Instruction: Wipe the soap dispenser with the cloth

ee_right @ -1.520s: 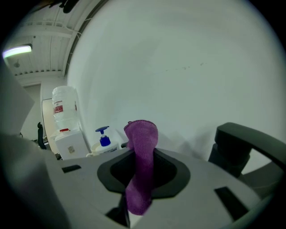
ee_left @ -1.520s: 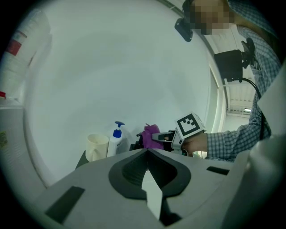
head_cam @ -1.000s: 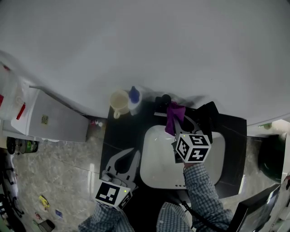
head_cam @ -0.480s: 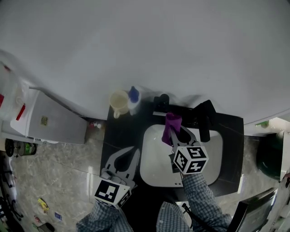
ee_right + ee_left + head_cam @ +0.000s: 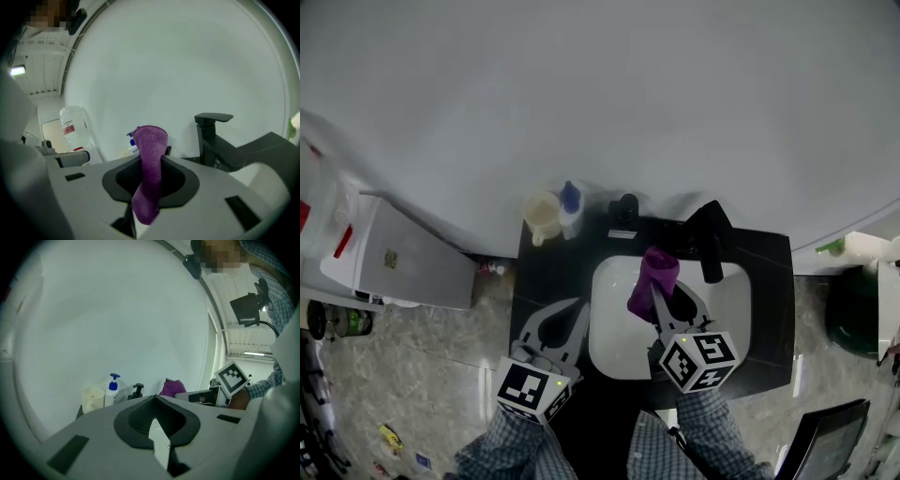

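A white soap bottle with a blue pump (image 5: 570, 212) stands at the back left of the dark counter (image 5: 546, 277); a black pump (image 5: 624, 208) stands just to its right. My right gripper (image 5: 660, 292) hovers over the white basin (image 5: 609, 330), shut on a purple cloth (image 5: 652, 275) that stands up between its jaws. The right gripper view shows the cloth (image 5: 150, 157) filling the jaws, with the blue pump (image 5: 131, 140) partly hidden behind it. My left gripper (image 5: 579, 307) rests over the counter left of the basin, shut with nothing in it. From it, the bottle (image 5: 111, 391) is ahead to the left.
A cream cup (image 5: 542, 216) stands left of the bottle. A black faucet (image 5: 705, 236) rises behind the basin at the right. A white cabinet (image 5: 403, 255) flanks the counter on the left, and a dark green bin (image 5: 855, 319) on the right. The wall lies close behind.
My right gripper has drawn back from the black pump toward the person, carrying the cloth out over the basin. The left gripper has barely moved.
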